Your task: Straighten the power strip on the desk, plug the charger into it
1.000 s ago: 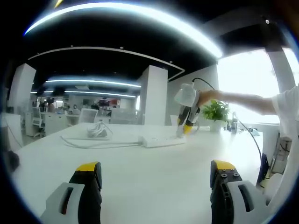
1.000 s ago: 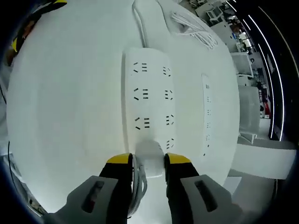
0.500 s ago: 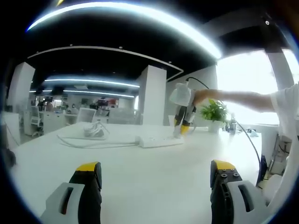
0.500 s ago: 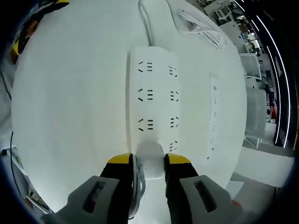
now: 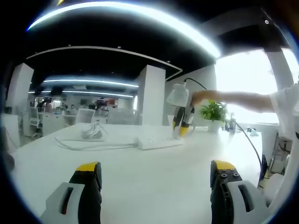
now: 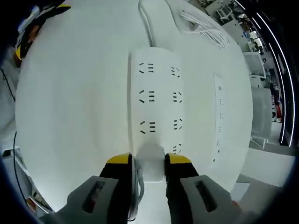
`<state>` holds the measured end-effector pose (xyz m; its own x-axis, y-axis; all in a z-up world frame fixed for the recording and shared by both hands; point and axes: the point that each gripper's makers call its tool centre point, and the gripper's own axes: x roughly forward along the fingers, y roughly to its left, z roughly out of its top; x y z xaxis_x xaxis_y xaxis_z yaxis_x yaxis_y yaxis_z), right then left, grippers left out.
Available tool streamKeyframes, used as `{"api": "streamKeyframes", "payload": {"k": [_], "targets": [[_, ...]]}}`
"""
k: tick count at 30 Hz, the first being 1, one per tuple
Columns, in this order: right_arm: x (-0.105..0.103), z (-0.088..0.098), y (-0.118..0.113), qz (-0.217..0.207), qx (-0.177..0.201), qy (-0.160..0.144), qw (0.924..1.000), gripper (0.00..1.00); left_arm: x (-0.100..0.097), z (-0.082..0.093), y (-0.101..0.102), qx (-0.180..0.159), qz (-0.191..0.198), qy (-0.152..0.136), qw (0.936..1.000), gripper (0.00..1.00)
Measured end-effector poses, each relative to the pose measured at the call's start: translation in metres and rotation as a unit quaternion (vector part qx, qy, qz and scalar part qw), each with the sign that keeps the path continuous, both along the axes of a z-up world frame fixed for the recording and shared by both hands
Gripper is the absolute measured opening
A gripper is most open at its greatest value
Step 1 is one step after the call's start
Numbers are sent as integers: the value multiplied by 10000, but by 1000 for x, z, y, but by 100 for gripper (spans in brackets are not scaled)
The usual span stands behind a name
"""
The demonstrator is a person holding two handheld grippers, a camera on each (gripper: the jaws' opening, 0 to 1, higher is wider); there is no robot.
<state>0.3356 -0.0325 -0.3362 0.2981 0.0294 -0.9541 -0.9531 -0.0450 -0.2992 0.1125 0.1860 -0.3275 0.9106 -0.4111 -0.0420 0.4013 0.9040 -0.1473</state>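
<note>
The power strip [image 6: 156, 107] lies flat on the desk [image 6: 70, 116], its long axis straight ahead of my right gripper [image 6: 149, 161], which clamps the charger [image 6: 152, 163] over the nearest socket. My left gripper [image 5: 154, 170] waits open, well apart.

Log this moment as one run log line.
right gripper: shut on charger | over power strip end socket | left gripper: open, idle above desk
</note>
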Motion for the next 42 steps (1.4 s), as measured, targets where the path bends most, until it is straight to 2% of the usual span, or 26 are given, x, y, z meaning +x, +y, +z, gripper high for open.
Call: {"api": "streamKeyframes", "payload": {"k": [3, 4, 5, 7, 13, 19, 24, 27, 34, 39, 40, 42], "targets": [[2, -3, -1, -143, 201, 202, 9995, 24, -1, 2, 1, 25, 20, -3, 10000, 99], [4, -6, -5, -215, 150, 259, 9993, 24, -1, 3, 1, 36, 20, -7, 10000, 99], [4, -8, 1, -183, 388, 409, 9982, 24, -2, 4, 0, 45, 18, -17, 10000, 99], [7, -7, -2, -299, 482, 514, 9971, 24, -3, 6, 0, 57, 22, -36, 10000, 99], [6, -8, 0, -231, 688, 574, 9957, 25, -1, 6, 3, 64, 89, -34, 9999, 99], [5, -7, 1, -100, 700, 443, 9965, 26, 2, 4, 1, 170, 54, 14, 9998, 99], [5, -5, 2, -44, 924, 374, 9950, 27, 2, 4, 4, 236, 73, 36, 9997, 99], [5, -4, 3, -13, 1012, 345, 9943, 27, 2, 5, 6, 217, 102, 1, 9997, 99], [5, -6, 5, 283, 1152, 71, 9929, 29, 1, 3, 5, 163, 74, 3, 9998, 99], [2, -7, 7, 395, 1348, 65, 9901, 37, 2, 4, 5, 149, 49, -14, 9999, 99], [2, -8, 8, 436, 1407, 51, 9891, 40, 2, 4, 5, 147, 48, -11, 9999, 99], [4, -7, 13, 586, 1587, -86, 9855, 53, 1, 3, 5, 148, 39, -7, 9999, 99]]}}
